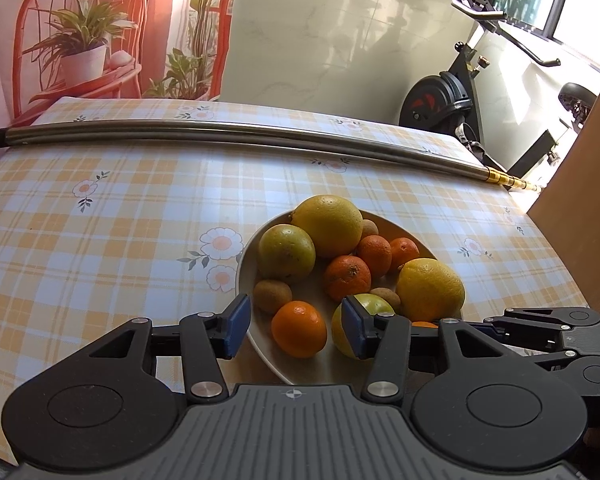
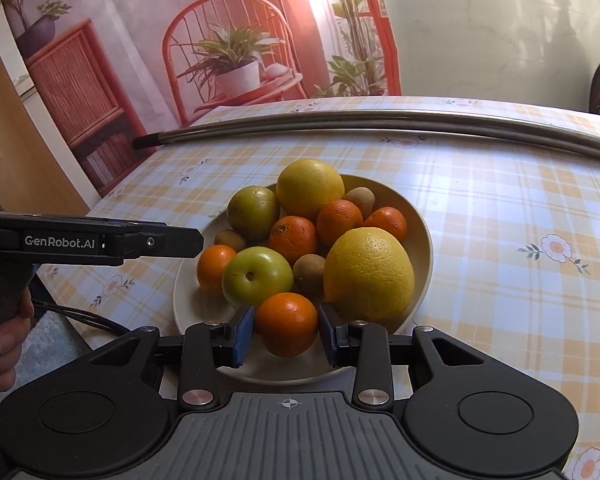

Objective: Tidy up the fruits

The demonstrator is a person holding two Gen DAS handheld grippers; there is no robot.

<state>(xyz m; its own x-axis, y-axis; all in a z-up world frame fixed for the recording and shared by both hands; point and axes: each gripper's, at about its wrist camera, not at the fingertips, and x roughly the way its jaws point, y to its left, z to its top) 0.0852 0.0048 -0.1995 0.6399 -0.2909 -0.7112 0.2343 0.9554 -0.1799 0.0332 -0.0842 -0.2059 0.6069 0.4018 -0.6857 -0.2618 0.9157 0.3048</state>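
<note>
Your right gripper (image 2: 286, 334) is bracketing a tangerine (image 2: 286, 323) at the bowl's (image 2: 422, 236) 6 o'clock edge, its fingers flanking it; contact is unclear. Your left gripper (image 1: 296, 326) is hovering at the bowl's 9 o'clock side, fingers spread, empty. The bowl is sitting on the checked surface (image 2: 520, 200).
</note>
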